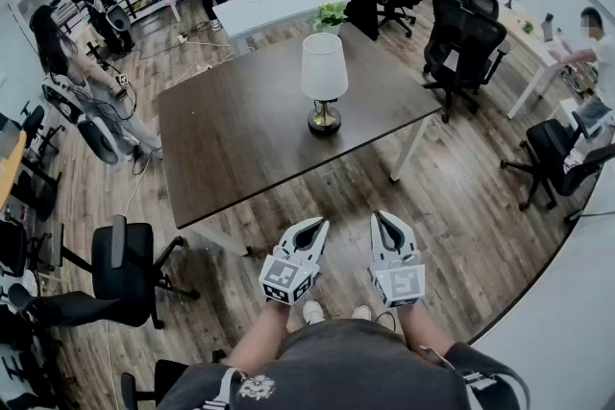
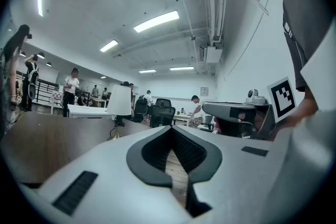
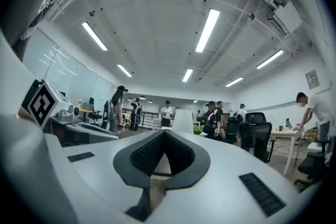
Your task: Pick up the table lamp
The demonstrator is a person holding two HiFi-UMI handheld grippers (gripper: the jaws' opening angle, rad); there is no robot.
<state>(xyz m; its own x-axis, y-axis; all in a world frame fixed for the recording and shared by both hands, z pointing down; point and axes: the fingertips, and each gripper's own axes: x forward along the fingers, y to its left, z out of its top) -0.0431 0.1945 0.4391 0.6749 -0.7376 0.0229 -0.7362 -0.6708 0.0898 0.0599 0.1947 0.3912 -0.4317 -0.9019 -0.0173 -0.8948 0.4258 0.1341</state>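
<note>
Newbie: Lamp [image 1: 324, 84] is standing upright at twelve o'clock on the table [image 1: 240, 134], well apart from us. We're holding the left gripper [image 1: 315, 226] and right gripper [image 1: 386, 220] pinched closed, nothing in either.

Regular: We're guessing the shade [image 1: 324, 64] is flimsy and the base [image 1: 324, 119] heavy, so we're aiming for the thin stem [image 1: 324, 104].

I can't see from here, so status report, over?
Left gripper and right gripper shut, empty, short of table. Table lamp upright, untouched. Only bare table between.
</note>
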